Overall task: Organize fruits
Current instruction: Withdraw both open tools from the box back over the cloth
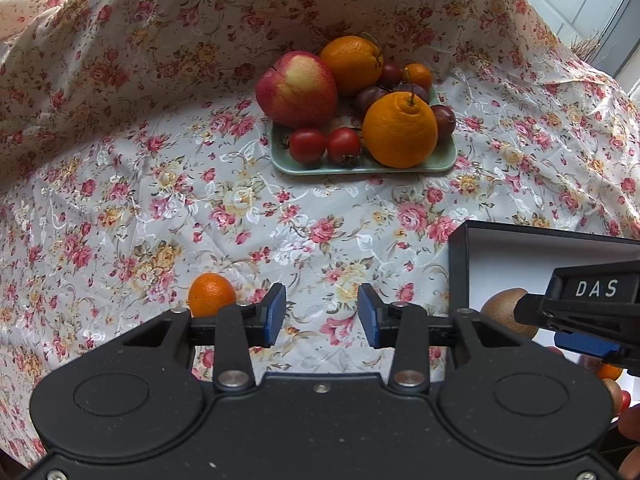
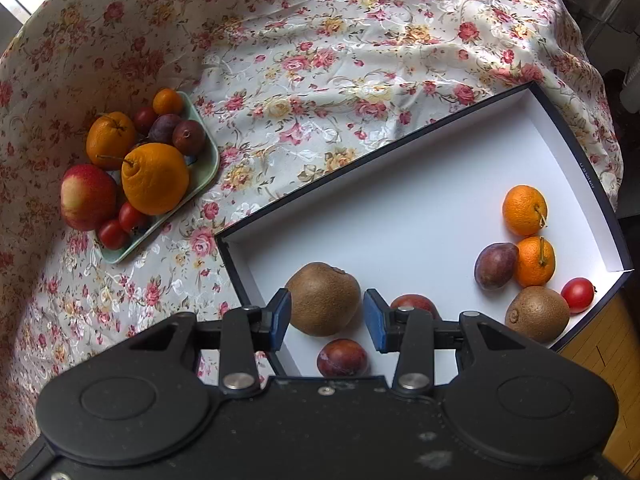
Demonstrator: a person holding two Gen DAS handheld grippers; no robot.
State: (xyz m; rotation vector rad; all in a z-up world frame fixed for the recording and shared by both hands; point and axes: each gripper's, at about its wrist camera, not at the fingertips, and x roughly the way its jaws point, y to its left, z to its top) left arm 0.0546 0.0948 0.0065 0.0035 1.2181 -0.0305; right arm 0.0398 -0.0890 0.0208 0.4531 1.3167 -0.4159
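Note:
A green tray point(image 1: 440, 160) holds an apple point(image 1: 296, 88), two large oranges point(image 1: 400, 132), plums, a small mandarin and two cherry tomatoes point(image 1: 307, 145). It also shows at the left of the right wrist view point(image 2: 200, 160). My left gripper point(image 1: 322, 314) is open and empty above the cloth, with a loose mandarin point(image 1: 211, 294) just left of its left finger. My right gripper point(image 2: 327, 318) is open over the white box point(image 2: 400, 200), its jaws either side of a kiwi point(image 2: 324, 304) lying on the box floor. The box also holds two mandarins point(image 2: 524, 210), plums, another kiwi point(image 2: 537, 314) and a tomato.
A floral cloth point(image 1: 160, 200) covers the table and rises behind the tray. The box's dark rim point(image 2: 232, 256) stands between the cloth and the box floor. The right gripper's body point(image 1: 592, 304) shows at the right of the left wrist view.

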